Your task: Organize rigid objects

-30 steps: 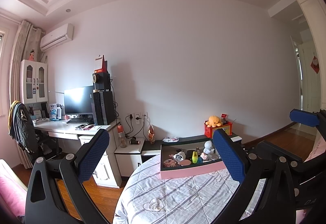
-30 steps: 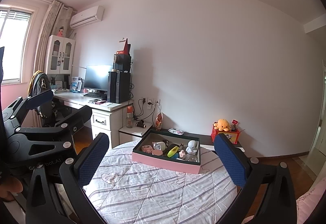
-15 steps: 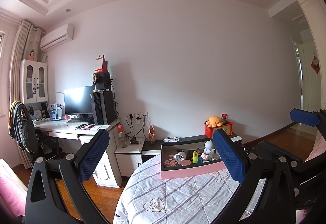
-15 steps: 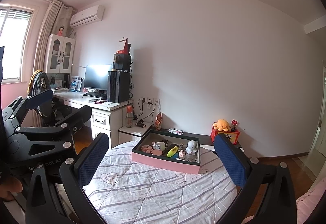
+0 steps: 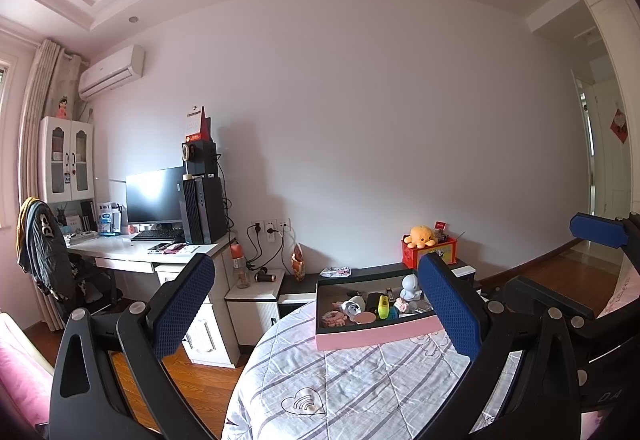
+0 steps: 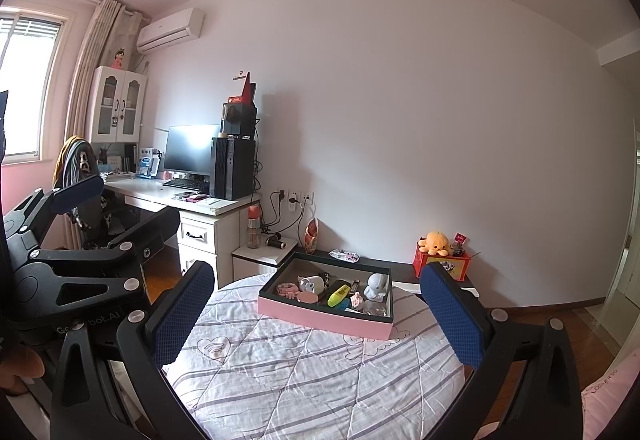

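Two hand-held grippers hang above a round bench under a striped quilted cloth, both with jaws spread wide and holding nothing. At left, the left gripper looks past a computer desk toward the far edge of the bench; the right gripper is raised beside it, well short of the goods. The rigid objects lie together in a pink-sided tray near the bench's far edge: from left, a pink hair tie, a small white toy, a yellow highlighter and a white figurine, with smaller pieces too fine to make out. The cloth around the tray appears bare. That fits either a sort about to be made inside the tray or one already gathered there; the scene does not settle which. Any reach would have to go forward and down with jaws narrowed for small items. Against the views from a second and half a second earlier, nothing has visibly shifted.
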Motion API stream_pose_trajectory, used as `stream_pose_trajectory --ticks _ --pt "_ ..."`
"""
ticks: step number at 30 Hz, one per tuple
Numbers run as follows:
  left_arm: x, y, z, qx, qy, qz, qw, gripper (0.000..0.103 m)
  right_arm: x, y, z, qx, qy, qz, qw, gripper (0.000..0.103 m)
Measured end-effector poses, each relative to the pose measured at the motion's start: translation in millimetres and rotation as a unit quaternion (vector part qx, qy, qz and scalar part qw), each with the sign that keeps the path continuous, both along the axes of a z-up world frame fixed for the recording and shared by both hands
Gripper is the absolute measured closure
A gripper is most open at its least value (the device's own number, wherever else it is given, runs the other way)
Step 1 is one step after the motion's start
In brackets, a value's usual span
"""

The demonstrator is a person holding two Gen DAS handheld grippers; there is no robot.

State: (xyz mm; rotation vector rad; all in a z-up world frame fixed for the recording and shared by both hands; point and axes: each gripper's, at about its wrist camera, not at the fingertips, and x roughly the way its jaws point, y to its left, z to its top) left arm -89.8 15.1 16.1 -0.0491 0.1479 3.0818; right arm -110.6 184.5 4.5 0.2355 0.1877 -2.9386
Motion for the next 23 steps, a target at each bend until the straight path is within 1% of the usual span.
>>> stream_pose_trajectory --ticks 23 --pt "-0.1 -0.6 -0.7 -0.001 -0.005 0.001 1.0 0.0 1.1 0.1 -4.5 0.0 -0.001 -0.001 1.0 0.0"
